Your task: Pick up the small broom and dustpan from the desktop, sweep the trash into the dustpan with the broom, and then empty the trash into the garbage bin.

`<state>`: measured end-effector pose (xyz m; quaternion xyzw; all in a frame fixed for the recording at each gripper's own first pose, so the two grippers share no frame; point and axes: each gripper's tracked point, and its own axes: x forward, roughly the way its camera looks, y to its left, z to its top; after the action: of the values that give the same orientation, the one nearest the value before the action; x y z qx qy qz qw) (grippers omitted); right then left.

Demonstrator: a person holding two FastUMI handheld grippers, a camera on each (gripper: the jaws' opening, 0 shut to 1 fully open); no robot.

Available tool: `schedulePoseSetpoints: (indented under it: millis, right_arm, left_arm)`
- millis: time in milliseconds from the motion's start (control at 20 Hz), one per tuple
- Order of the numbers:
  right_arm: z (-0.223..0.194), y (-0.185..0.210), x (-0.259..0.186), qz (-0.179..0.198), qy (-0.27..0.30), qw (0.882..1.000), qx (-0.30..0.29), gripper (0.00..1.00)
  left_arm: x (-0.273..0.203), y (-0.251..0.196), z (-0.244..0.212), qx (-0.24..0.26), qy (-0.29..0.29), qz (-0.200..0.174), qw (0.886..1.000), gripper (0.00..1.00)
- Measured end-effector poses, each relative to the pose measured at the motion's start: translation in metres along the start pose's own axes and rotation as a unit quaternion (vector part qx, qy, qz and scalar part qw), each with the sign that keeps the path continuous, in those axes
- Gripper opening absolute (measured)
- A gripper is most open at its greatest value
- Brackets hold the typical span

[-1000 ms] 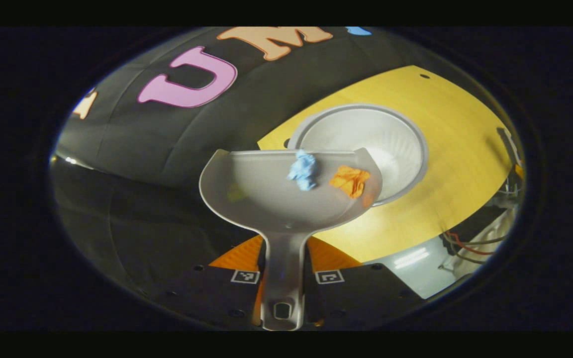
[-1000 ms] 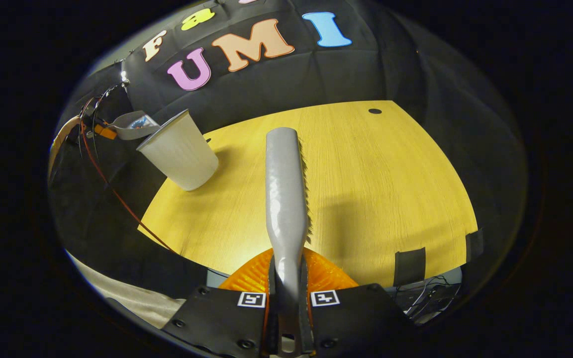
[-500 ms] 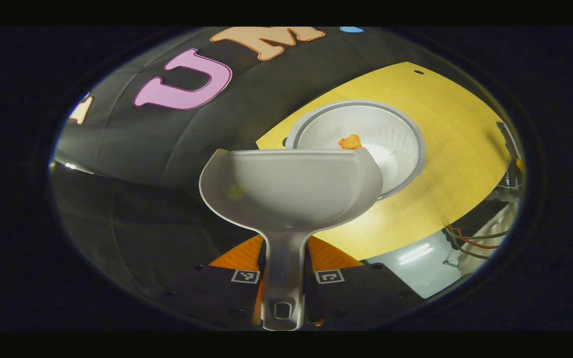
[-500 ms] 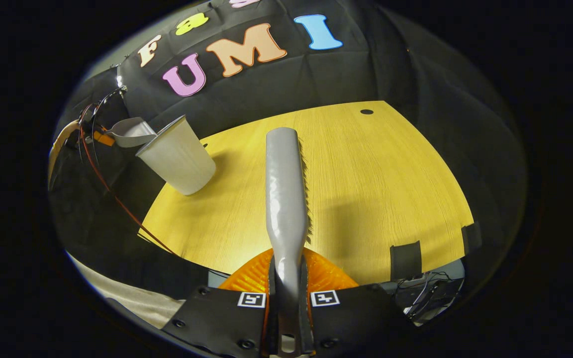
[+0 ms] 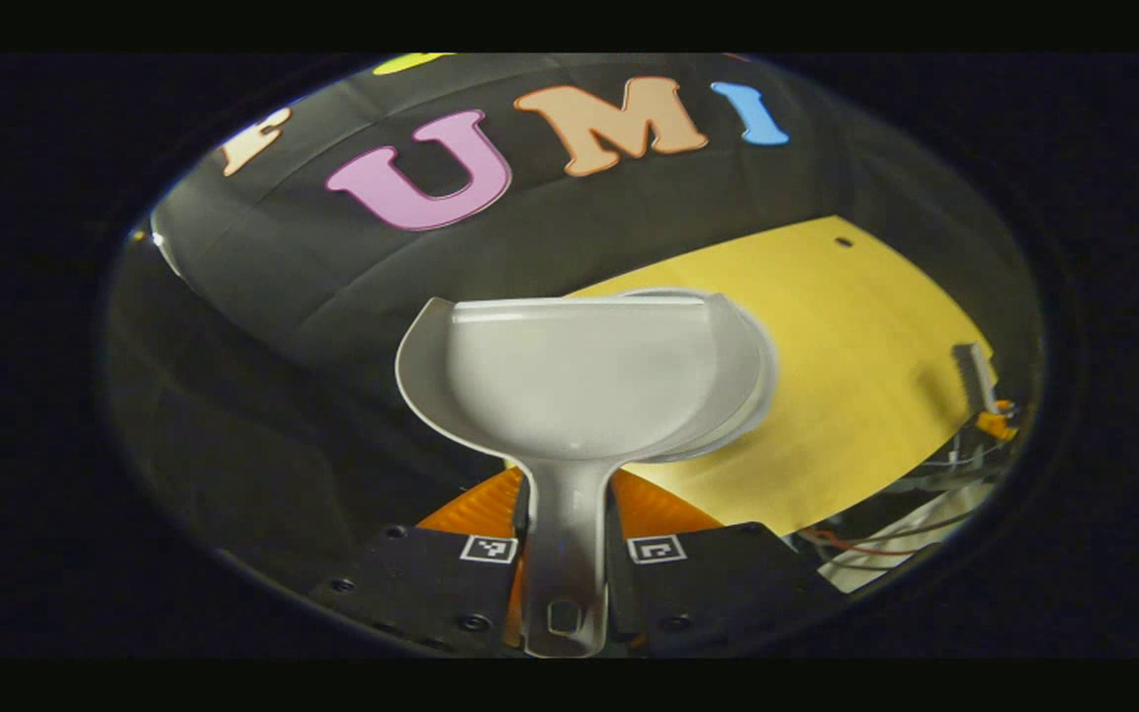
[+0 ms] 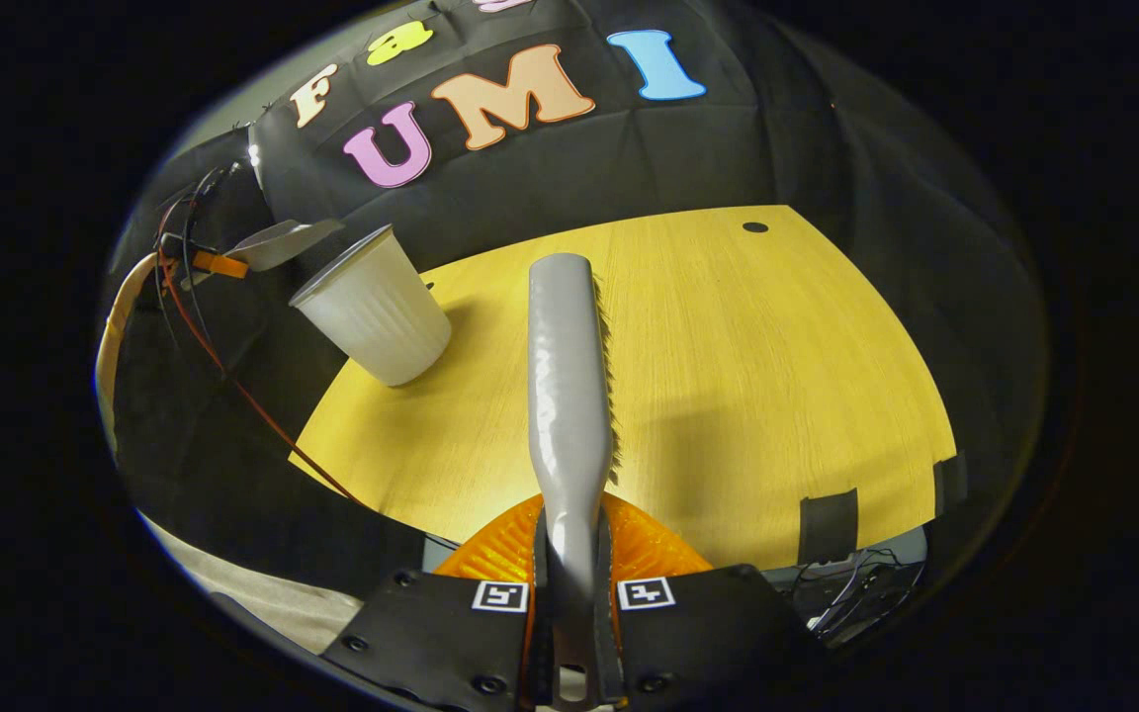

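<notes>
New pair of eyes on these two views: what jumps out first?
In the left gripper view, the empty grey dustpan sits dead centre, its handle clamped in the left gripper, hiding most of the white bin behind it. In the right gripper view, the broom runs straight up the middle from the right gripper over the yellow desktop, with the bin standing at the desk's far left corner.

i see a yellow wood-grain desktop (image 6: 728, 376) with a small dark hole (image 6: 754, 227) near its far edge at one o'clock. two black tape strips (image 6: 820, 528) sit at five o'clock, red cables (image 6: 233, 381) trailing at nine o'clock.
</notes>
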<state>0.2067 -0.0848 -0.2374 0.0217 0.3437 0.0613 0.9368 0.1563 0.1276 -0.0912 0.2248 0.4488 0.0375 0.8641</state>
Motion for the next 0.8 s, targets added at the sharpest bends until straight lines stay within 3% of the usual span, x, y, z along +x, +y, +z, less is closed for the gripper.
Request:
schedulePoseSetpoints:
  millis: [250,400,650,800]
  right_arm:
    - [0.000,0.011,0.012,0.003,0.017,1.000,-0.002,0.18]
    - [-0.001,0.015,0.013,0.001,0.020,1.000,-0.001,0.19]
    - [-0.013,0.009,0.024,-0.011,0.042,0.998,0.042,0.19]
    - [-0.018,0.002,0.037,-0.026,0.053,0.996,0.065,0.19]
  left_arm:
    - [-0.018,-0.126,0.037,0.039,-0.093,-0.121,0.988,0.26]
    - [-0.007,-0.196,0.039,0.038,-0.107,-0.182,0.977,0.26]
    - [0.032,-0.288,-0.006,0.028,-0.061,-0.242,0.968,0.26]
    - [0.062,-0.312,-0.049,-0.009,-0.016,-0.234,0.972,0.25]
